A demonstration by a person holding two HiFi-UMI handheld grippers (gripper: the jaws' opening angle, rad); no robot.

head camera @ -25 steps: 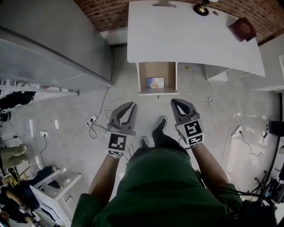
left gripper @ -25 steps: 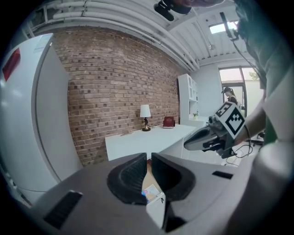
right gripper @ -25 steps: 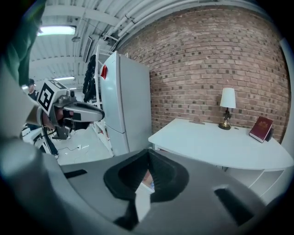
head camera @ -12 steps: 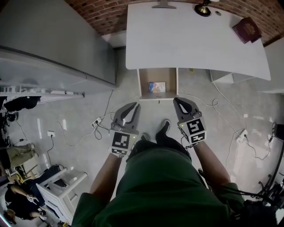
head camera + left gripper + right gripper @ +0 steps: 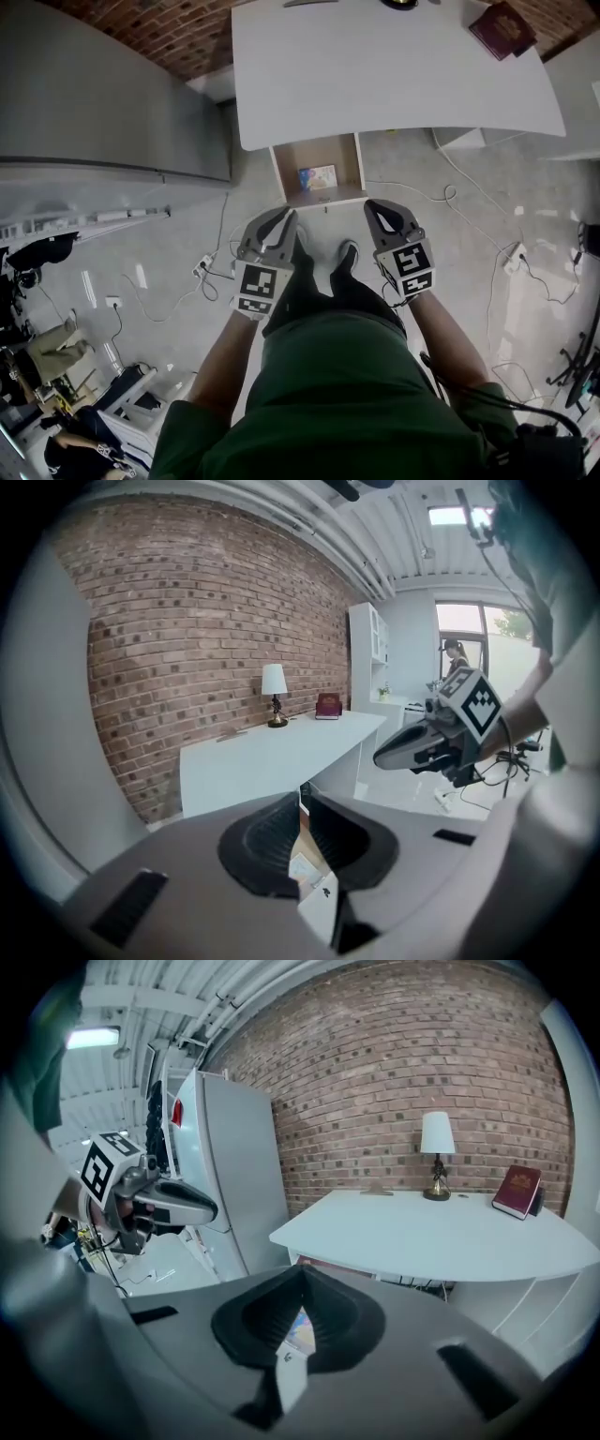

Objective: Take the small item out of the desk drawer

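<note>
Desk [image 5: 394, 75]: white top, against a brick wall [image 5: 375, 1082]; the front edge faces the person.
Drawer [image 5: 284, 173]: open, pulled out from under the desk's front edge, left of that edge's middle; brown inside, white front panel nearest the person.
Small item [image 5: 317, 177]: flat, with blue and coloured print; lies on the drawer floor, midway between the side walls and nearer the front panel than the back. Nothing touches it.
Left gripper [image 5: 288, 214]: fingertips pressed together, nothing between them; a narrow slit behind the tips shows only the drawer beyond. In the head view it points at the drawer's front left corner, just short of the panel.
Right gripper [image 5: 369, 204]: fingertips pressed together, nothing pinched. It points at the drawer's front right corner, just short of the panel.
Spacing: the two grippers are level, side by side, with the person's shoes [image 5: 345, 255] on the floor between them.
Red book [image 5: 503, 29]: flat on the desk's far right corner.
Lamp [image 5: 436, 1154]: white shade, upright at the desk's far edge, left of the book.
Tall grey cabinet [image 5: 103, 103]: stands left of the desk.
Cables [image 5: 450, 192]: loose on the floor, right of the drawer.
</note>
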